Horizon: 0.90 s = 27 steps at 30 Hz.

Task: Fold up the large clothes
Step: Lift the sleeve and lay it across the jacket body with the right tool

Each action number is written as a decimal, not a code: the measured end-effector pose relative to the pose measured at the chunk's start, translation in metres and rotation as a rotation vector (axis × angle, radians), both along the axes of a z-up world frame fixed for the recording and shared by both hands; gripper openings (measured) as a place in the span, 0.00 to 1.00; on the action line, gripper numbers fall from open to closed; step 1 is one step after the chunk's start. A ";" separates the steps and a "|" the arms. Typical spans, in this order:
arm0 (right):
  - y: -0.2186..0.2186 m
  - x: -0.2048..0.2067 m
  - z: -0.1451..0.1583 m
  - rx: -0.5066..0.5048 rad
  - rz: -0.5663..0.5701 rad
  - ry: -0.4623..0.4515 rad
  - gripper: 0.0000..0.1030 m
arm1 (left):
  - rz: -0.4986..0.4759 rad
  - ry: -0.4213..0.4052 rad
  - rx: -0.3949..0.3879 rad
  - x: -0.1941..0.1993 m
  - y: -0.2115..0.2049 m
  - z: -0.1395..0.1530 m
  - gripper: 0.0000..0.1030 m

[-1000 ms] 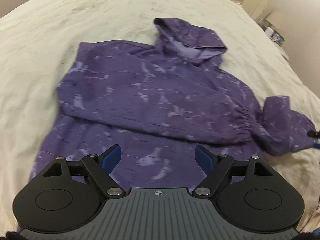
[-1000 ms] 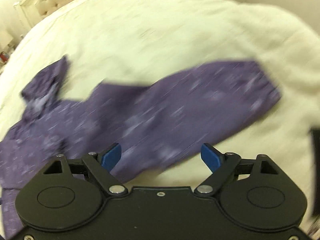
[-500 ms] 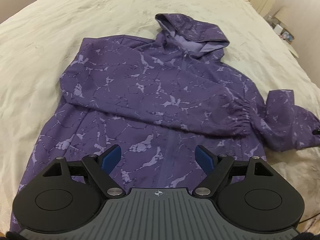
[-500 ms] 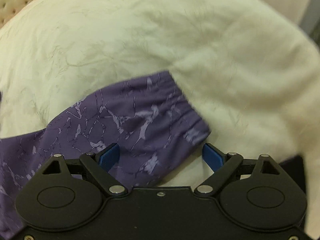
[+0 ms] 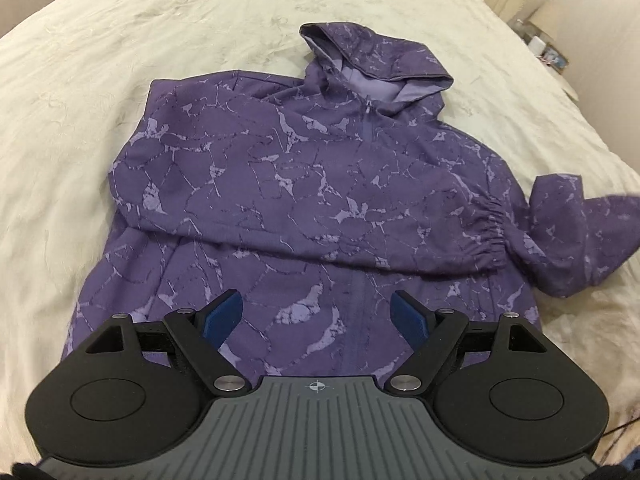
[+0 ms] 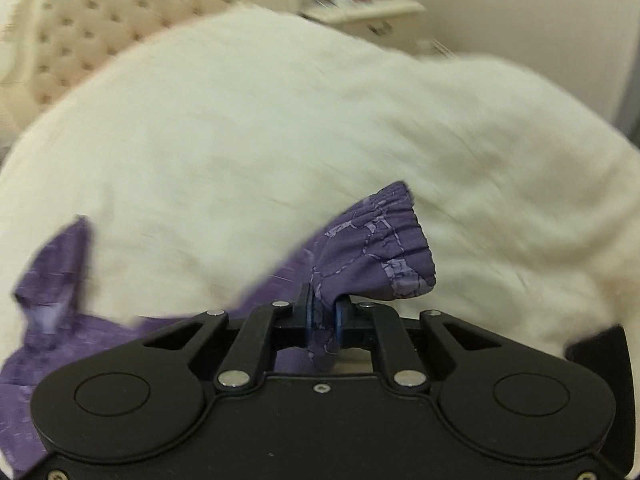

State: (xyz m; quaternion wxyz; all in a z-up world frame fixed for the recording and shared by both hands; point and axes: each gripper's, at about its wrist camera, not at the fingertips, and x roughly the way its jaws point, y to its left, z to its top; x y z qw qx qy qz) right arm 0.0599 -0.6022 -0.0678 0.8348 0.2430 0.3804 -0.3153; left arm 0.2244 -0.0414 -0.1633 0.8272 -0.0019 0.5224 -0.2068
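Matt purple cloth jacket [image 5: 304, 184] lies on a cream, slightly rough-textured cloth bedspread [image 5: 120, 40].

A cream bedspread [image 5: 200, 40], a tufted headboard [image 6: 100, 20], a nightstand [image 6: 376, 14].

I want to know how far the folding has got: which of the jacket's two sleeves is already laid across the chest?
The sleeve whose gathered cuff lies across the jacket. The other sleeve is off the body, pinched near its cuff in the right gripper.
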 end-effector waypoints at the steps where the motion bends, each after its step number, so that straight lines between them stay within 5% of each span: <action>1: 0.012 0.007 0.011 -0.012 0.025 -0.021 0.16 | -0.001 0.002 -0.005 0.003 0.003 0.000 0.78; 7: 0.097 0.053 0.062 -0.056 0.194 -0.137 0.16 | 0.001 0.007 -0.033 0.020 0.032 0.002 0.78; 14: 0.207 0.115 0.074 -0.026 0.418 -0.238 0.16 | 0.002 0.007 -0.049 0.042 0.069 0.004 0.78; 20: 0.290 0.161 0.035 0.041 0.574 -0.234 0.15 | 0.009 0.000 -0.054 0.063 0.096 0.006 0.78; 27: 0.370 0.194 -0.040 0.101 0.709 -0.121 0.19 | 0.031 -0.003 -0.069 0.082 0.116 0.009 0.78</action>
